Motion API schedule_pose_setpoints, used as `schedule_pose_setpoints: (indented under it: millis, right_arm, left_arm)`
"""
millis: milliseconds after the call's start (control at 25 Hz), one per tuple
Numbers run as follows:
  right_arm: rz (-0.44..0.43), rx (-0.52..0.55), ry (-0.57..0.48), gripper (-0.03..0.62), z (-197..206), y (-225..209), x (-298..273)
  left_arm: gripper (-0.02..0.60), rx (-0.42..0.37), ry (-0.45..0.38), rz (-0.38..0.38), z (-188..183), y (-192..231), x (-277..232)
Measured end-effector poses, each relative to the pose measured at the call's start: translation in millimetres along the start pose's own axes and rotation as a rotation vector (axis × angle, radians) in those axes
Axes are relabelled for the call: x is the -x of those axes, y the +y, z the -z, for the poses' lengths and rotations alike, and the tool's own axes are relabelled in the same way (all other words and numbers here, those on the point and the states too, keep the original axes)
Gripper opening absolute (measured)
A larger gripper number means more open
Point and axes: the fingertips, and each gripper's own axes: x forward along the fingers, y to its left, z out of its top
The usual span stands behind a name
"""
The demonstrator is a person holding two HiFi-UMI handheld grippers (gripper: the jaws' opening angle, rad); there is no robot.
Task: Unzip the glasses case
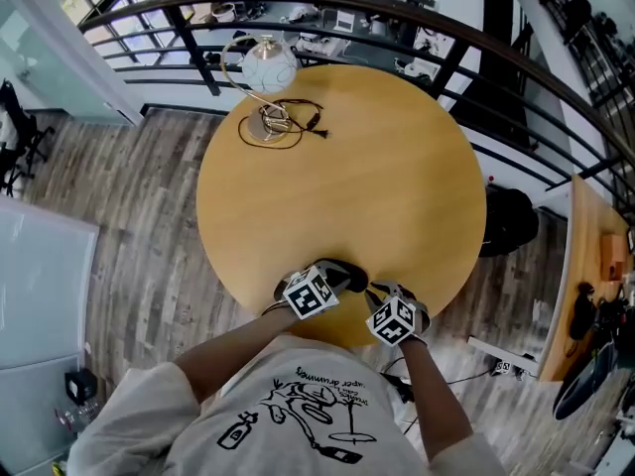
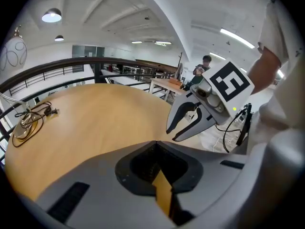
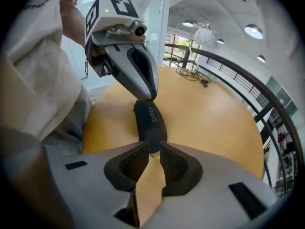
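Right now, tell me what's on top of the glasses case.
The left tongs rest on the far end of the case. The middle of its top is bare but for white print. Its near end lies between the right tongs, so that part is covered.

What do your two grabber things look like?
Both are grey and beak-shaped: the left gripper and the right gripper. Each has dark ribbed pads inside and a white cube with black square markers. The person wears a pale short-sleeved T-shirt with a black drawing.
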Motion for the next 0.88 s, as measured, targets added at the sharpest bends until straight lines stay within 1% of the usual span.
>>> schedule_pose_setpoints:
  millis: [120,160,320,440,560,680,720,880]
  right_arm:
    - [-0.030,0.013,0.071,0.101,16.7,0.6,-22.9]
    - [-0.040,0.022,0.091,0.106,21.4,1.7,-29.1]
    - [-0.063,0.063,0.135,0.112,36.0,5.8,-46.1]
    - [-0.074,0.067,0.147,0.112,42.1,6.3,-56.8]
    - [-0.091,0.069,0.137,0.110,42.4,9.9,-65.0]
    - [-0.099,0.059,0.116,0.099,42.3,12.0,-64.1]
    - [-0.099,0.061,0.107,0.038,42.2,13.0,-62.7]
    - [-0.109,0.066,0.080,0.025,40.5,22.0,-58.9]
  left_arm:
    - [0.006,0.017,0.049,0.010,13.7,7.5,-17.4]
    - [0.006,0.021,0.063,0.013,18.4,9.0,-21.5]
    - [0.006,0.040,0.107,0.017,35.3,11.1,-30.7]
    - [0.006,0.058,0.112,0.018,42.4,14.3,-32.8]
    - [0.006,0.071,0.105,0.020,44.6,15.7,-34.5]
    - [0.006,0.066,0.112,0.021,43.8,14.1,-34.7]
    - [0.006,0.072,0.107,0.019,43.2,14.4,-34.4]
    - [0.006,0.091,0.088,0.019,36.7,11.7,-33.1]
